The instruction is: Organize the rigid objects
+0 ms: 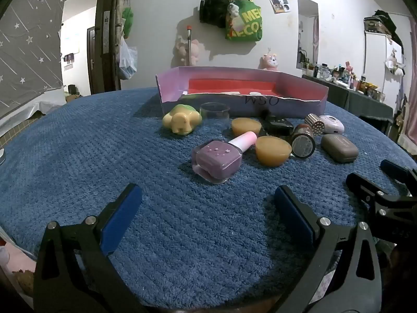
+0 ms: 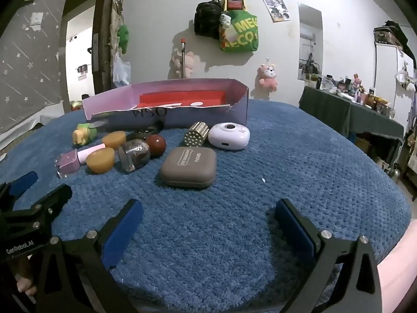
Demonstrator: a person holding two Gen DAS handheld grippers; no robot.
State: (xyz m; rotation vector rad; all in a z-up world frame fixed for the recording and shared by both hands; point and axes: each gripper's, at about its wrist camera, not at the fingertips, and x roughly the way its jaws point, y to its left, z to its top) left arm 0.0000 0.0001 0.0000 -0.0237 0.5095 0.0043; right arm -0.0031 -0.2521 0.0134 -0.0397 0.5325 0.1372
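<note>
Blue fuzzy cloth [image 1: 78, 156] covers the whole work surface, and a shallow purple cardboard box [image 1: 242, 104] with a red inside lies on it toward the white back wall. All the small rigid things lie in a loose group just in front of this box, and none of them is in it. Closest to the box's front wall are a yellow-green turtle toy [image 1: 182, 121], a clear round cup [image 1: 215, 110], a black object [image 1: 278, 125] that cannot be identified, a studded silver cylinder [image 2: 196, 134] and a white rounded case [image 2: 229, 135]. Further from the box lie two amber dome-shaped pieces [image 1: 272, 150], one nearer the box than the other, a dark bottle [image 2: 135, 155] lying on its side and a reddish ball [image 2: 156, 144] touching it. Furthest from the box are a purple nail-polish bottle [image 1: 217, 160] with a pink cap, lying down, and a grey-brown case [image 2: 189, 168]. The left gripper [image 1: 207, 203] hovers over bare cloth in front of the nail polish, its blue-padded fingers [image 1: 122, 216] wide apart with nothing between them. The right gripper [image 2: 208, 219] hovers in front of the grey-brown case, equally wide and empty.
</note>
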